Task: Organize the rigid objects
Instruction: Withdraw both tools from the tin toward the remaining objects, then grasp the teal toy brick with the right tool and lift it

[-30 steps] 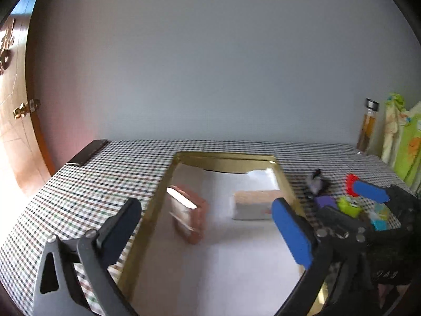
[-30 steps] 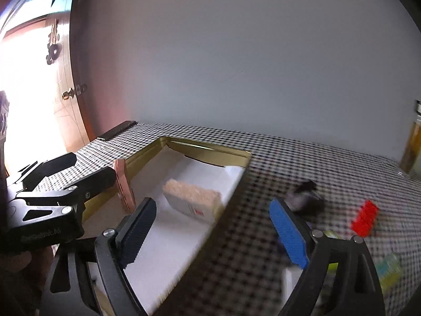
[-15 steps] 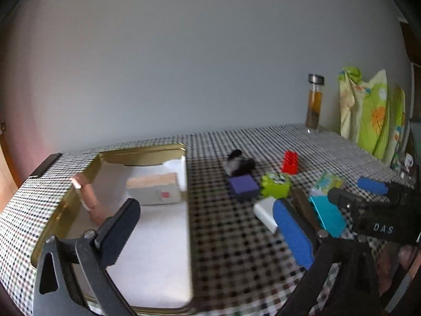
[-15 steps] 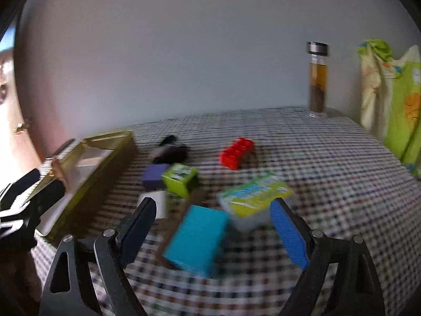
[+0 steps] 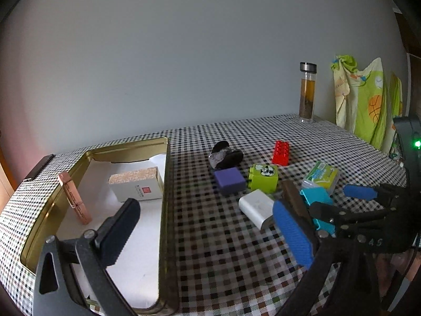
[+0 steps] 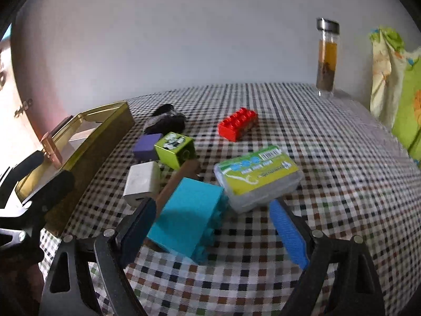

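Note:
My left gripper [image 5: 205, 234] is open and empty, low over the checked cloth beside the gold tin [image 5: 165, 210]. In the tin lie a cork-topped white box [image 5: 136, 187] and an upright copper piece [image 5: 75, 200]. To the right are a black stone [image 5: 225, 155], purple block [image 5: 229, 180], green cube [image 5: 264, 177], red brick [image 5: 281, 152], white charger [image 5: 256, 206] and brown stick [image 5: 292, 197]. My right gripper [image 6: 213, 230] is open around the teal block [image 6: 189, 210]; its dark pad is close to the block, its blue pad apart. A green-labelled plastic case [image 6: 257, 176] lies just behind.
A glass bottle [image 5: 307, 92] of amber liquid stands at the table's far right corner. Green printed cloth [image 5: 365, 100] hangs beyond it. A dark flat object [image 5: 39, 167] lies at the far left edge. A grey wall runs behind the table.
Both views have swung from the tin to the loose objects on the right. The right gripper has come down around the teal block. Over the last half second both hands are nearly still.

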Available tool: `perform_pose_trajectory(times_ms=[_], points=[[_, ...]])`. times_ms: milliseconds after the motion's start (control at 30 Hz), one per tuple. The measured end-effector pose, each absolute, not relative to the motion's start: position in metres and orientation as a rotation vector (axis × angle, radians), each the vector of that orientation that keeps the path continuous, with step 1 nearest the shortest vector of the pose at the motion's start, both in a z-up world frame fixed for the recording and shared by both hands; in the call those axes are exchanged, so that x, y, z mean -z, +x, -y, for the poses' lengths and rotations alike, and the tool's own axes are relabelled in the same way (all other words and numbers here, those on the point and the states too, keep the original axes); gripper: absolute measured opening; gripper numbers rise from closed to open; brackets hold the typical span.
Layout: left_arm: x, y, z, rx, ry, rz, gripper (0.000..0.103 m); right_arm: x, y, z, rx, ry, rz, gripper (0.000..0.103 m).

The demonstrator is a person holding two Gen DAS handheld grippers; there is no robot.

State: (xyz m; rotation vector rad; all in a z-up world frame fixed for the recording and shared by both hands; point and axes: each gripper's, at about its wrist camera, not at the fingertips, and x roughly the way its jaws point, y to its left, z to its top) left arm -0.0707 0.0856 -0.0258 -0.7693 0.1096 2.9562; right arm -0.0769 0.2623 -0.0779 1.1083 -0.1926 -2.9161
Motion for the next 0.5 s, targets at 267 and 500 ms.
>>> perform_pose_trajectory(times_ms=[267, 500], points=[[0.027, -0.074, -0.089, -2.944, -0.786, -0.122, 0.102, 0.075, -0.075, -0.256, 2.949, 1.125, 0.127, 0.090], [0.028, -0.076, -0.092, -2.938, -0.798, -0.136, 0.102, 0.077, -0.072, -0.255, 2.895, 1.109, 0.141, 0.083]])
